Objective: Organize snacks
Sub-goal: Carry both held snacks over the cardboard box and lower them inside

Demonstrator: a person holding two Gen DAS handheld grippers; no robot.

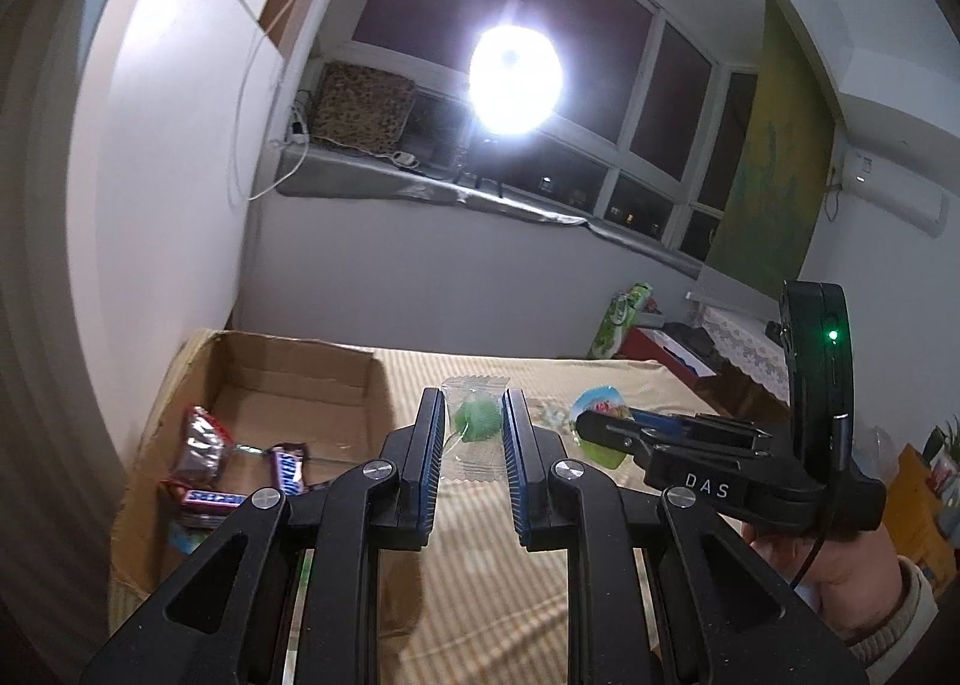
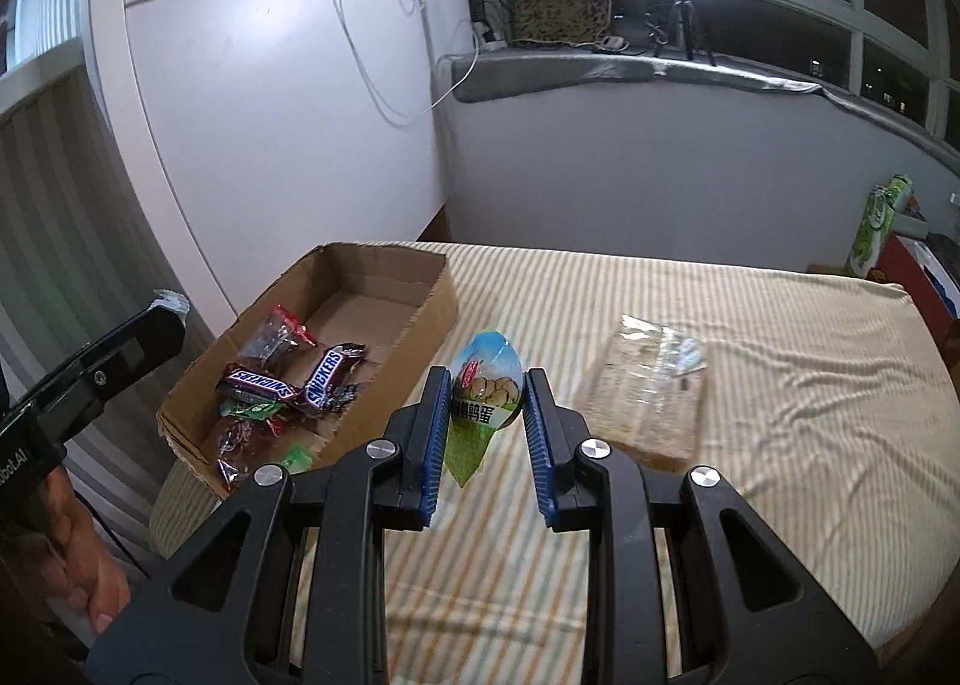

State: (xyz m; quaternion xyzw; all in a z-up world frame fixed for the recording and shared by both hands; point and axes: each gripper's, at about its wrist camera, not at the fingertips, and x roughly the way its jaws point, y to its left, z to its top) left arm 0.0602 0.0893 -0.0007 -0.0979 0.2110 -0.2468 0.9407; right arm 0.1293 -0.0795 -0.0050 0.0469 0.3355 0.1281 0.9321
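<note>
Right wrist view, item one: egg-snack packet, leaf-shaped, green and blue, printed with pale eggs. It is gripped between the fingers of the right gripper, which are closed on its sides. Its long axis stands roughly upright, the lower tip hanging clear of the bed.

Item two, left wrist view: clear sachet with a green sweet inside. It is pinched at its edges by the left gripper, whose fingers are drawn as close as they go, and is likewise carried above the bed.

Destination: cardboard box, open-topped, set at the far left corner of the striped bed. It already holds Snickers bars and other wrapped sweets; the far half of its floor is bare.

Governing relation: the box lies ahead and to the left of both held items. The left gripper is judged the nearer; in the left wrist view the box wall is just left of its fingers. The right gripper would have to travel leftward across the bed.

Remaining on the bed: one clear packet, to the right of the egg-snack packet, untouched.
</note>
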